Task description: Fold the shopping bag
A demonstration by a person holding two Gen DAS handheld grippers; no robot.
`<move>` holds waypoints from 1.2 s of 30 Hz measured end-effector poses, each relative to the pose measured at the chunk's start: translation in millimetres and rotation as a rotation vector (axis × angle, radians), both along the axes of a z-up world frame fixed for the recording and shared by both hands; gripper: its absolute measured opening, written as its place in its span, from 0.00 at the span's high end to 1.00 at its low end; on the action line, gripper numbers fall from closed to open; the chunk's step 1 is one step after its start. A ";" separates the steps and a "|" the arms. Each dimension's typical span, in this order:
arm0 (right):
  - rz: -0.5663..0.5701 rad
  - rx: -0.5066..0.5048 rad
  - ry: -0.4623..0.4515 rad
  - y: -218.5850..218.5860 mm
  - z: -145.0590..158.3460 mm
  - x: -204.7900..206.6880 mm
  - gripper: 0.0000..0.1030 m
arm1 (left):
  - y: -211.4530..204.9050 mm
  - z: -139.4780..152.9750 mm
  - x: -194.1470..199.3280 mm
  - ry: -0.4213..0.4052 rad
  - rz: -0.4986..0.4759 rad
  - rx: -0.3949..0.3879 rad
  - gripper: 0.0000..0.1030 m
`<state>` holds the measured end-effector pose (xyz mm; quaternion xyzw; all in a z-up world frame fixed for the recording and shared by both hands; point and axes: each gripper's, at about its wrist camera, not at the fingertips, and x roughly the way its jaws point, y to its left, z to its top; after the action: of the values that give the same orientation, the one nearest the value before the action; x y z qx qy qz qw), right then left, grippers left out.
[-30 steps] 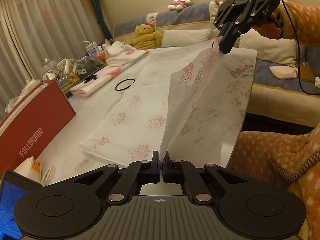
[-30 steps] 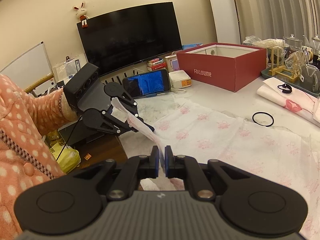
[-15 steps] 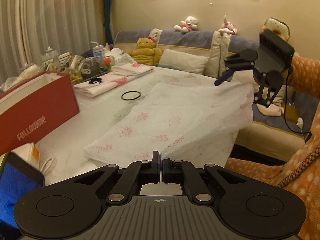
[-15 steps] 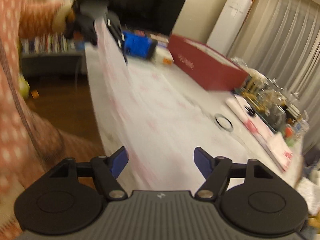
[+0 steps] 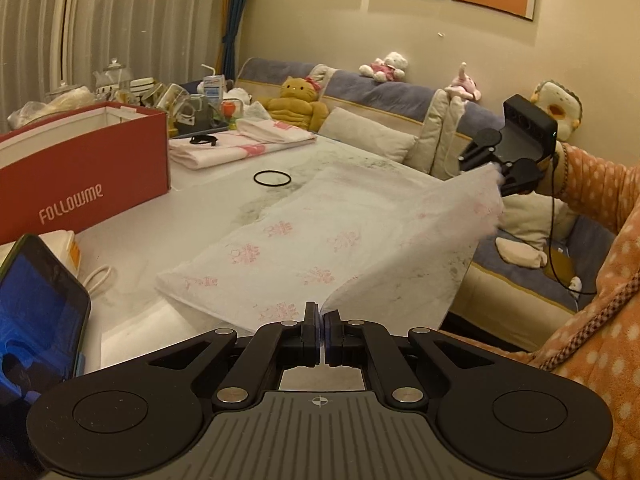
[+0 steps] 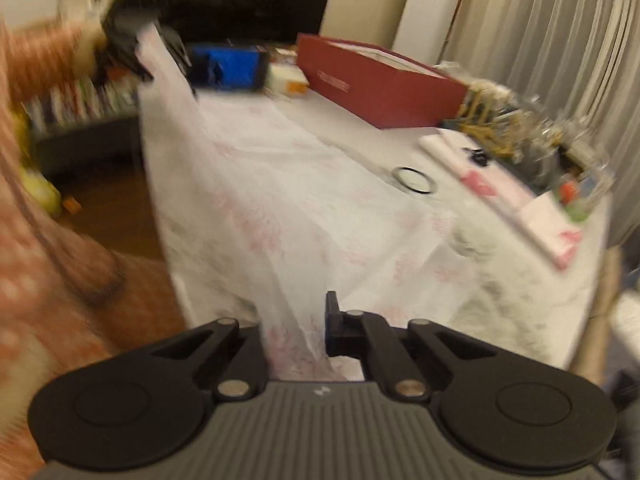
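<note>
The shopping bag (image 5: 320, 240) is a thin, white, almost see-through sheet printed with small pink flower motifs, and most of it lies flat on the pale marbled table (image 5: 168, 216). Its near edge is lifted off the tabletop and stretched between the two tools like a low tent. The left gripper (image 5: 322, 322) has its jaws pressed together on one corner of that raised edge, close to the table's near side. The right gripper (image 5: 498, 170), held out past the table's end by an arm in an orange spotted sleeve (image 5: 592, 188), pinches the opposite corner; its own camera is motion-blurred, but the film runs down between the fingers (image 6: 334, 320) there. Beyond the bag a black ring (image 5: 272, 178) lies on the bare tabletop, and further back sits a stack of folded bags (image 5: 244, 140) with the same pink print. A red open box (image 5: 84, 184) marked FOLLOWME stands along the left side, with a phone (image 5: 36, 312) showing a blue screen propped nearer. Glass jars and cups crowd the far corner by the curtains. Behind the table runs a sofa (image 5: 400, 120) with cushions and soft toys, under three framed prints on the wall.
</note>
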<state>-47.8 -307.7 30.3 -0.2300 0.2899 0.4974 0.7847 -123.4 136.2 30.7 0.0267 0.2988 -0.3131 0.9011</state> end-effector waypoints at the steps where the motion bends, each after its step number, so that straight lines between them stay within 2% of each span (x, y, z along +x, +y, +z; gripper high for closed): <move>1: 0.042 0.064 0.115 -5.0 7.1 4.2 1.00 | 2.9 0.1 1.3 0.006 0.009 -0.019 0.98; 3: 0.112 0.170 0.286 -14.8 17.6 10.8 0.99 | 7.7 -0.4 5.1 0.019 0.015 -0.052 0.98; 5: 0.110 0.234 0.346 -24.3 22.4 19.0 0.99 | 9.5 -2.8 9.9 0.034 0.020 -0.066 0.98; 9: 0.039 0.304 0.472 -46.2 14.7 44.3 0.98 | 7.5 -9.1 15.2 0.067 0.013 -0.070 0.98; 13: 0.068 0.334 0.542 -55.7 10.0 43.8 0.99 | 5.2 -10.7 13.3 0.086 -0.022 -0.084 0.98; 15: 0.106 0.327 0.578 -55.6 9.6 42.1 0.99 | 5.7 -11.1 12.3 0.107 -0.058 -0.103 0.98; 17: 0.097 0.289 0.591 -54.3 8.4 43.0 0.97 | 6.2 -11.4 9.8 0.125 -0.098 -0.119 0.98; 18: 0.067 0.261 0.561 -53.1 10.1 43.3 0.86 | 6.4 -11.2 7.9 0.127 -0.120 -0.132 0.98; 19: 0.036 0.248 0.518 -53.4 14.1 42.7 0.62 | 6.6 -10.8 4.7 0.128 -0.135 -0.145 0.98; 20: 0.024 0.254 0.469 -55.0 19.7 40.6 0.48 | 6.9 -10.9 2.7 0.129 -0.135 -0.150 0.98; 21: 0.034 0.262 0.418 -55.4 24.9 36.2 0.25 | 8.4 -11.8 2.3 0.130 -0.128 -0.158 0.98; 22: 0.054 0.252 0.360 -53.0 29.2 30.5 0.18 | 10.0 -12.7 1.9 0.132 -0.122 -0.166 0.98; 24: 0.062 0.202 0.254 -42.7 31.0 22.1 0.18 | 13.1 -14.6 1.3 0.134 -0.108 -0.181 0.98; 26: 0.009 0.149 0.150 -28.9 25.0 18.7 0.18 | 16.1 -15.2 1.6 0.133 -0.095 -0.188 0.98; 28: -0.003 0.090 0.055 -13.6 14.9 12.1 0.19 | 17.8 -15.4 1.6 0.132 -0.084 -0.185 0.98; 29: 0.004 0.062 0.005 -6.2 9.5 7.5 0.23 | 18.3 -15.5 1.5 0.132 -0.079 -0.183 0.98; 30: 0.021 0.053 -0.021 -1.3 6.0 4.4 0.48 | 18.8 -15.7 1.5 0.133 -0.075 -0.180 0.98; 31: 0.044 0.051 0.010 2.4 3.1 5.0 0.92 | 18.4 -15.6 1.1 0.132 -0.073 -0.175 0.98; 32: 0.056 0.056 0.071 4.3 1.6 9.7 0.99 | 17.9 -15.5 0.6 0.132 -0.071 -0.169 0.98; 36: 0.086 0.129 0.293 -6.5 4.4 25.0 1.00 | 17.8 -11.8 -2.9 0.117 -0.072 -0.174 0.98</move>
<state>-22.8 -314.2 34.7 -0.1165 0.3586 0.5760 0.7253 -126.3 153.9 18.9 -0.0590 0.3214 -0.3710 0.8692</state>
